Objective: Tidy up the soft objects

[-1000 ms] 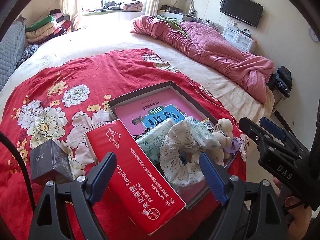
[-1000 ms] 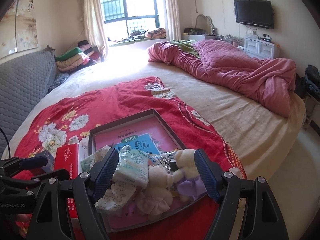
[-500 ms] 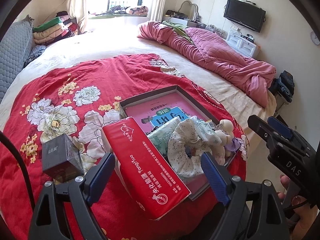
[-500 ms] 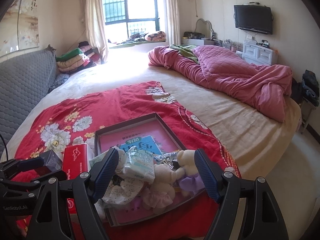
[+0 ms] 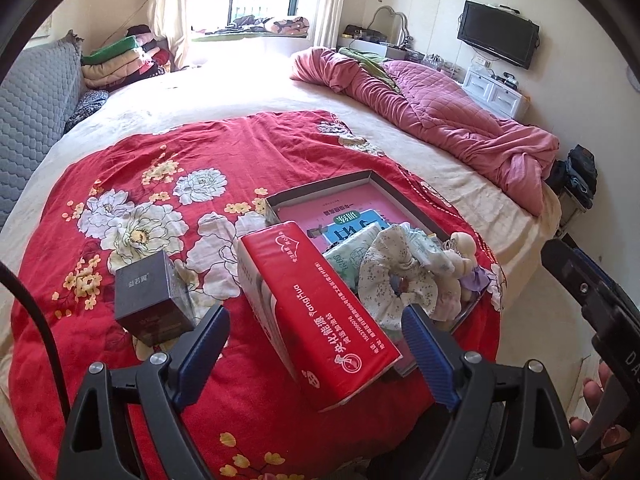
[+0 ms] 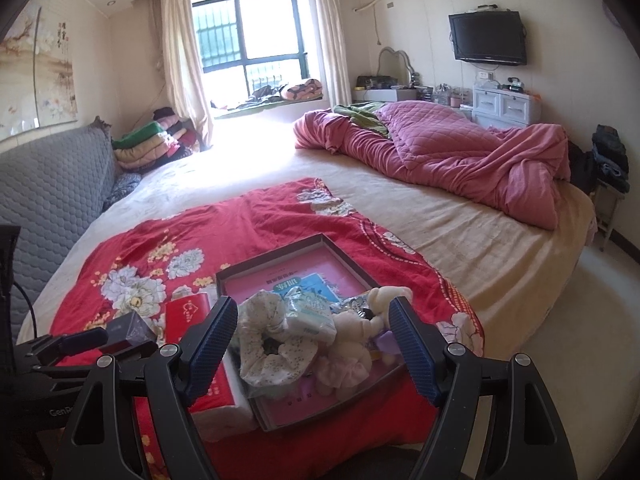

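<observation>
Right now the soft things sit bunched at the near end of the shallow tray [image 5: 372, 178] on the bed's red floral cover [image 5: 160, 168]: a floral scrunchie [image 6: 272, 336], a soft tissue pack [image 6: 310, 314], and a small plush bear [image 6: 384, 304] with something pink and fluffy below it. A red tissue box [image 5: 316, 312] lies just beside the tray's left wall, overlapping its near corner, and a dark carton [image 5: 150, 292] stands apart further left.

Both grippers hang above the near edge of the bed, spread wide and carrying nothing: the left gripper [image 5: 316, 340] frames the red box, the right gripper [image 6: 312, 340] frames the scrunchie and plush.

Whether the pile in the tray is waiting to be sorted or has just been gathered there, these views cannot settle. If any soft piece is to be picked, it likely pays to come down straight over a single item, pinch its bulk rather than a loose frill, and lift slowly, since the pieces touch and overlap and a neighbour could drag along. The crinkly wrapper beside the bear may slip.
</observation>
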{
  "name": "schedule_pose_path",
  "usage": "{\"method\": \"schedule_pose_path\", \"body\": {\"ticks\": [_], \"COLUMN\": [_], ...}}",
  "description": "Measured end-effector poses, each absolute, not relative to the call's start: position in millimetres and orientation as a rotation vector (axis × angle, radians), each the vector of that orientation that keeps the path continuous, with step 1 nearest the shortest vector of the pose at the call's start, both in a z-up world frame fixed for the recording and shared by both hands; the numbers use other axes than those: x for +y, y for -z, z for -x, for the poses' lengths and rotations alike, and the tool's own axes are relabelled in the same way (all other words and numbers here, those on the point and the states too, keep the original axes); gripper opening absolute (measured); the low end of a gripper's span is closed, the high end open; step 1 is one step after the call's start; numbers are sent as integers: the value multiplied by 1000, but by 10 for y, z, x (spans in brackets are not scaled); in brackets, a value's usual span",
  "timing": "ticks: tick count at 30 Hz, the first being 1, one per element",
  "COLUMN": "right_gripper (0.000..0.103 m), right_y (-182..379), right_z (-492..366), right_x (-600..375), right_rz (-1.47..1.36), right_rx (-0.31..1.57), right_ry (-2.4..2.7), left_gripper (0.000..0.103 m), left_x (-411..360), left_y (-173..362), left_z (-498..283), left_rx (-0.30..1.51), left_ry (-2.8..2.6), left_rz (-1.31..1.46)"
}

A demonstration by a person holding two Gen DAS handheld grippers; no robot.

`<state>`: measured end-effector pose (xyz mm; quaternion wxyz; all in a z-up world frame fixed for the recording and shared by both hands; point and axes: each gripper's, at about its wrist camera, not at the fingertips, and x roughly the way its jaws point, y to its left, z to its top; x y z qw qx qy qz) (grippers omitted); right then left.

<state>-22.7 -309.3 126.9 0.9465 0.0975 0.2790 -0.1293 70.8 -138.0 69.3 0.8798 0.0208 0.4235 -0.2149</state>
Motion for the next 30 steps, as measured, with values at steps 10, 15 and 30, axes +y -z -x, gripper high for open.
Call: {"method": "schedule_pose_path", "body": {"ticks": [10,15,30], "right_gripper": [79,79,79], "right_y": [-1255,-1168,-906], "right_z": [388,498,730], "right_x": [-2753,-2770,-2478], "right_rz": [-188,-215,-96], "right_rx": [613,664,733], "right_ry": [221,250,246], "left_gripper": [87,87,87], "left_x": [-1183,-1089,-1058], "left_y": [-751,-720,-479], "left_z": [-500,-426,-217], "left_rx": [864,869,902], "left_ry": [425,410,383], "left_rz": [-46,-51,-66]}}
